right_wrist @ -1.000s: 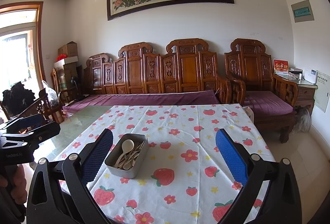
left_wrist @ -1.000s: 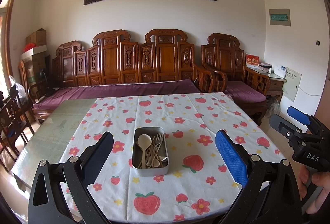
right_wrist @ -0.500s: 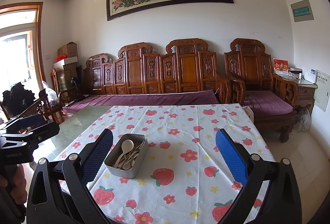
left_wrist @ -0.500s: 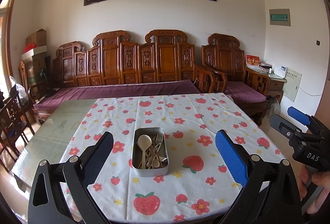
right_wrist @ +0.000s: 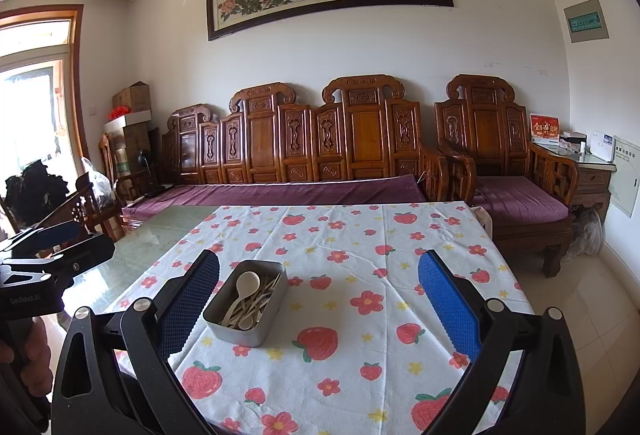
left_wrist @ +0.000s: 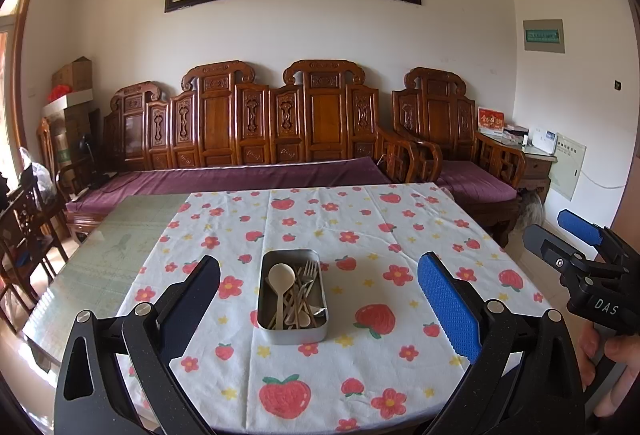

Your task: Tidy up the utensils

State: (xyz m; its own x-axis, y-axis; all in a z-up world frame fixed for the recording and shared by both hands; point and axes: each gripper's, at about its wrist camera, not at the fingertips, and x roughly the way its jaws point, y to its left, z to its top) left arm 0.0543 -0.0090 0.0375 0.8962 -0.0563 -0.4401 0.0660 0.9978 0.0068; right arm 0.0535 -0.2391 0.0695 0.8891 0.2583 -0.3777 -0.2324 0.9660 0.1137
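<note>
A grey metal tin (left_wrist: 294, 331) stands on the strawberry-print tablecloth (left_wrist: 360, 227) near the table's front. It holds a pale spoon (left_wrist: 281, 275), a fork (left_wrist: 309, 271) and several more pale utensils. It also shows in the right wrist view (right_wrist: 240, 331). My left gripper (left_wrist: 319, 289) is open and empty, held back from the table's front edge, with the tin in line between its fingers. My right gripper (right_wrist: 319, 289) is open and empty, to the right of the tin. It also shows at the right edge of the left wrist view (left_wrist: 560, 243).
A bare glass tabletop (left_wrist: 108, 255) lies left of the cloth. A carved wooden sofa with purple cushions (left_wrist: 256, 175) stands behind the table, an armchair (left_wrist: 460, 163) at the right. Dark chairs (left_wrist: 24, 231) stand at the left.
</note>
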